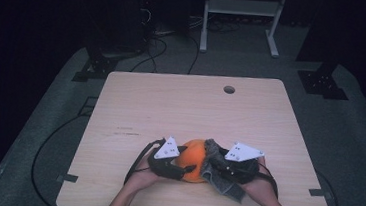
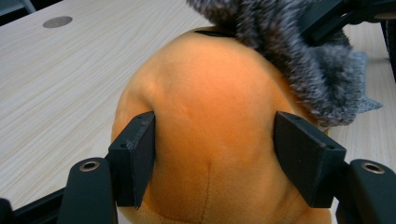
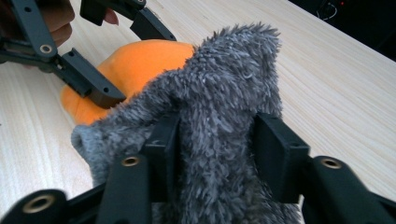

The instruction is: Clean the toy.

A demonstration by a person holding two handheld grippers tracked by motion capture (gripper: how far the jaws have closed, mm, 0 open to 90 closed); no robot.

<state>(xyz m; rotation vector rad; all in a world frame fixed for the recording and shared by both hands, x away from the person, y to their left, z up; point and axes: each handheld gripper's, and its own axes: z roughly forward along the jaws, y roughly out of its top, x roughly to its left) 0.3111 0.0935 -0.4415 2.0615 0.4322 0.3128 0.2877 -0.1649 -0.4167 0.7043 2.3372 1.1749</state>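
Observation:
An orange plush ball [image 1: 192, 159] lies near the table's front edge, between both hands. My left gripper [image 1: 185, 172] is shut on the orange plush [image 2: 210, 116], its two jaws pressing into the soft sides. A grey fuzzy cloth [image 1: 215, 168] drapes over the plush's right side and hangs toward the front edge. My right gripper [image 1: 220, 165] is shut on this grey cloth [image 3: 219, 121], a thick fold bunched between its jaws. In the right gripper view the orange plush [image 3: 135, 60] sits behind the cloth, with the left gripper's fingers [image 3: 86, 81] on it.
The light wooden table [image 1: 181, 103] has a round cable hole [image 1: 229, 89] near its far edge. Cables trail on the floor at the left [image 1: 47, 141]. A white frame [image 1: 241, 18] stands beyond the table.

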